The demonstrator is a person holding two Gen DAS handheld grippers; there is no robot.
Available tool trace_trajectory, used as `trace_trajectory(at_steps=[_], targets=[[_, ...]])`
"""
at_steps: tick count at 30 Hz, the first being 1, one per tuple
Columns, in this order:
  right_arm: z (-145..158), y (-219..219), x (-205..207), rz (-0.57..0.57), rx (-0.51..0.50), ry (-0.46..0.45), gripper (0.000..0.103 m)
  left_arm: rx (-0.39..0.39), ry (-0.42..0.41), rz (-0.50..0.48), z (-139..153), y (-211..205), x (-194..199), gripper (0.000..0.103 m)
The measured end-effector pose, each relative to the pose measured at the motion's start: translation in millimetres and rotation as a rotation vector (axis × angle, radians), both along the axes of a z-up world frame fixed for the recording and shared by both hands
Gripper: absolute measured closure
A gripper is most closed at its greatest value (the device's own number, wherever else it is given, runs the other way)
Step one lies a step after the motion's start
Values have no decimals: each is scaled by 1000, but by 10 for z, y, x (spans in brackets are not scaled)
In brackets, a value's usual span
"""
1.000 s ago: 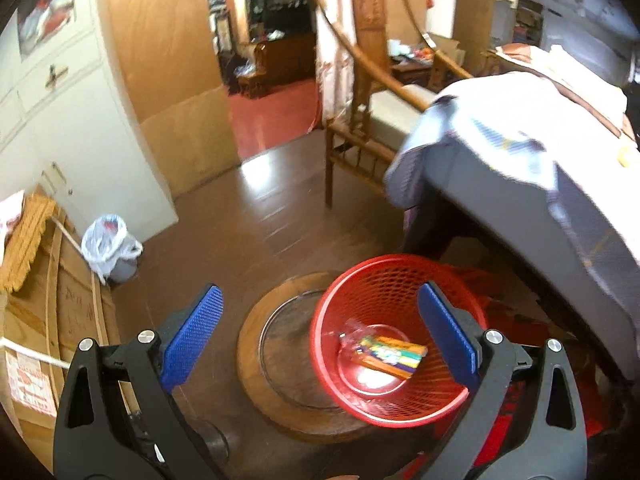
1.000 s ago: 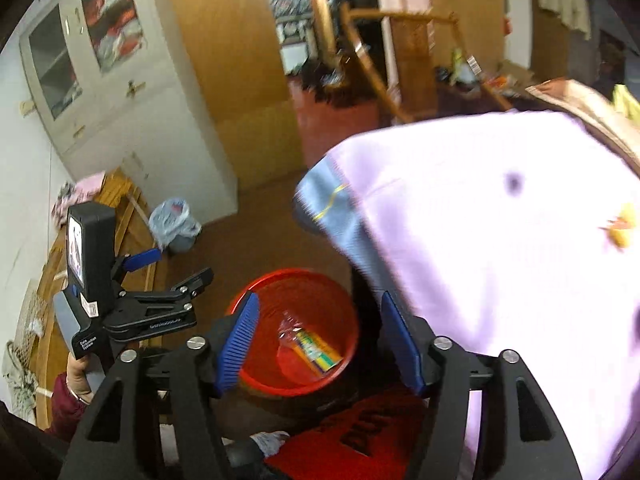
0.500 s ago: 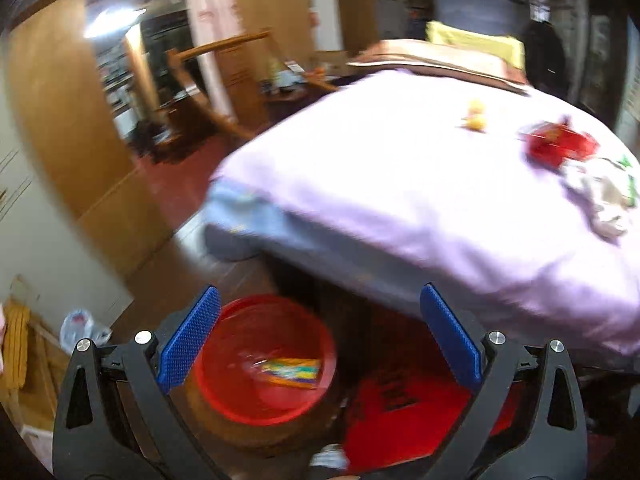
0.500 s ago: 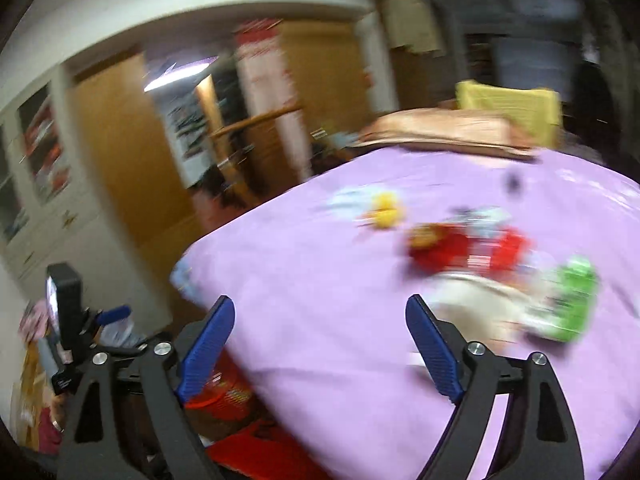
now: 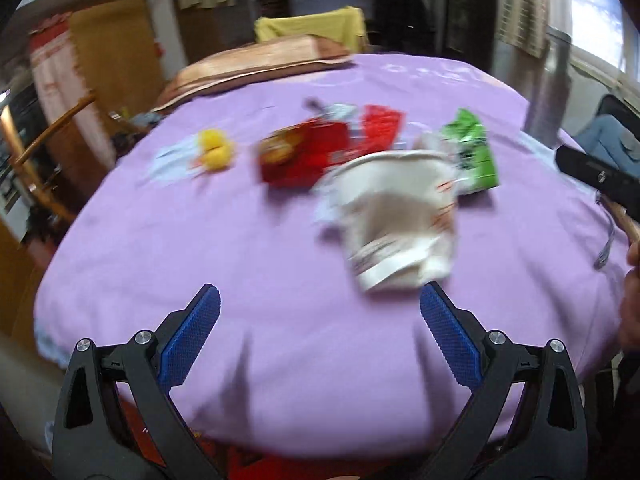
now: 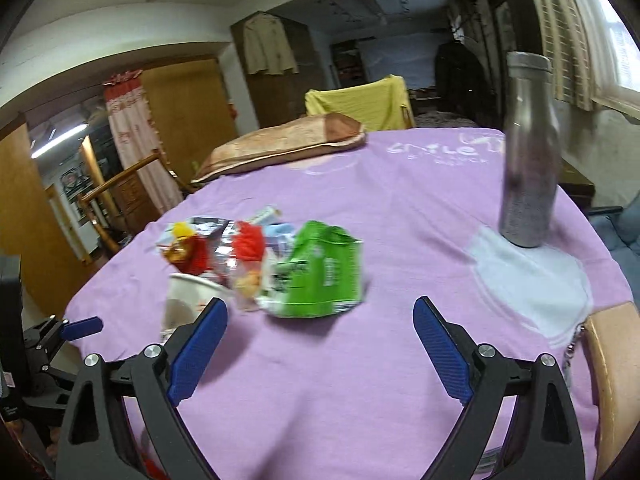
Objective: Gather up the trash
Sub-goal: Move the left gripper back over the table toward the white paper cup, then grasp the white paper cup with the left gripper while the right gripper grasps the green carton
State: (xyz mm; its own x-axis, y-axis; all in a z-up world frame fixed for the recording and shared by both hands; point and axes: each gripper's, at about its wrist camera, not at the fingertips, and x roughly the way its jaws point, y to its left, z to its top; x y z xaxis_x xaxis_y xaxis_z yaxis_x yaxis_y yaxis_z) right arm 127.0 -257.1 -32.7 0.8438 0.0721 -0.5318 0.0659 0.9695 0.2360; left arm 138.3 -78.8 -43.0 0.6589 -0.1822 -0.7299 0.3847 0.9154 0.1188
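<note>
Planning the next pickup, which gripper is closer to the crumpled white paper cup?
Left. The paper cup lies just ahead of the left gripper, near its right-hand pad. The right gripper has it off to its left, beyond the pad.

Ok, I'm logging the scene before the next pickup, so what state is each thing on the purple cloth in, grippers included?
Paper cup: crumpled, on its side.
Green packet: torn open, crumpled, lying flat.
Red wrapper: crumpled, lying on the cloth.
Metal bottle: upright, capped.
Left gripper: open, empty.
Right gripper: jaws just been opening, now wide, nothing between them.

Black tool (image 5: 320, 312), ribbed blue pads (image 5: 191, 334)
</note>
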Motion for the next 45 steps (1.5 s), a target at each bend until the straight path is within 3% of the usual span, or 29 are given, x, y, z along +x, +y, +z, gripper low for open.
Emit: trace_trajectory(at_steps=[4, 9, 13, 18, 21, 27, 34, 45], targets=[[-77, -92, 64, -22, -14, 12, 10, 0, 31, -50, -77, -353, 228, 7], [-85, -186, 73, -19, 49, 13, 8, 15, 55, -69, -154, -585, 426, 7], [-71, -175, 59, -3, 68, 7, 8, 20, 86, -42, -245, -625, 575, 7], [-66, -219, 42, -5, 103, 2, 8, -8, 76, 40, -222, -281, 634, 8], [-83, -255, 21, -16, 128, -2, 8, -14, 32, 140, -117, 151, 607, 9], [-87, -244, 24, -18, 131, 5, 8, -63, 21, 254, -5, 845, 510, 8], [-82, -189, 37, -24, 97, 12, 8, -61, 33, 265, -72, 888, 545, 8], [-95, -213, 45, -16, 116, 15, 8, 3, 33, 313, -143, 798, 758, 7]])
